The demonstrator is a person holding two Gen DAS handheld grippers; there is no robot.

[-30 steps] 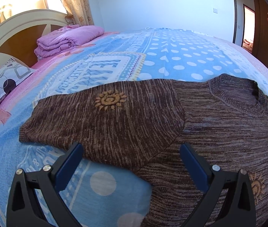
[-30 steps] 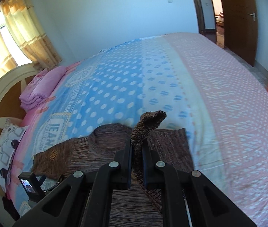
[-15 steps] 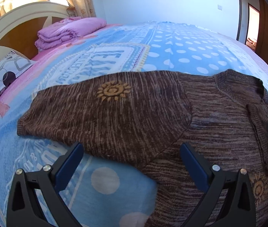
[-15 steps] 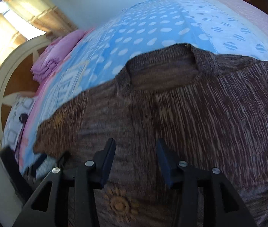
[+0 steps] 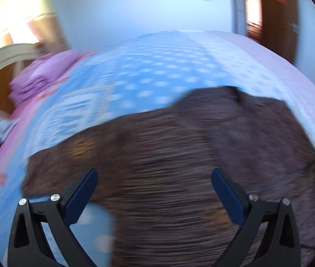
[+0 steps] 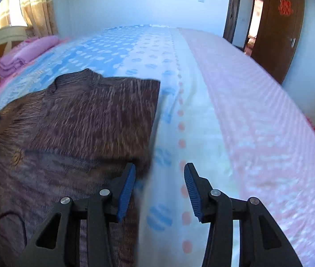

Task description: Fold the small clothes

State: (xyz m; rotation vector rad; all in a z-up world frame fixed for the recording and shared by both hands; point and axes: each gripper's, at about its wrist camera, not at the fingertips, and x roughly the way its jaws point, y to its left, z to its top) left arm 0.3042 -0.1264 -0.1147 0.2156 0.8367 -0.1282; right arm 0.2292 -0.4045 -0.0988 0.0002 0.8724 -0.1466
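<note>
Brown knit sweater (image 5: 179, 155) is lying spread on the bedspread (image 5: 148, 75), filling most of the space ahead of the left gripper (image 5: 154, 179). Left gripper is hovering with its jaws spread wide, blue-padded fingers (image 5: 80, 197) gripping nothing; the knit is showing between and beyond them. Left wrist view is heavily smeared, so stitch detail is not readable. An orange motif (image 5: 80, 148) is showing on the sleeve off to the gripper's forward left. The neckline (image 5: 230, 91) is sitting far ahead and slightly right.

Right gripper (image 6: 159, 187) is hanging released as well, jaws apart and holding no fabric. Its left finger (image 6: 126, 189) is sitting over the sweater's (image 6: 86, 120) right edge; whether the pad is touching the knit cannot be told. Its right finger is over bare bedspread (image 6: 201, 102), above a row of pink dots. The sweater is lying mostly to this gripper's left and forward, with a folded-in panel (image 6: 104, 115) resting on the body, straight edge facing the gripper's side. Collar (image 6: 75, 77) is at the far end.

Folded pink bedding (image 6: 24, 55) is stacked far forward-left, beside the cream headboard (image 6: 4, 35). Curtains (image 6: 37, 6) are hanging beyond it. A brown door (image 6: 279, 33) with a red ornament is standing open far forward-right. A dark tip of the left gripper is poking in at the right wrist view's left edge.
</note>
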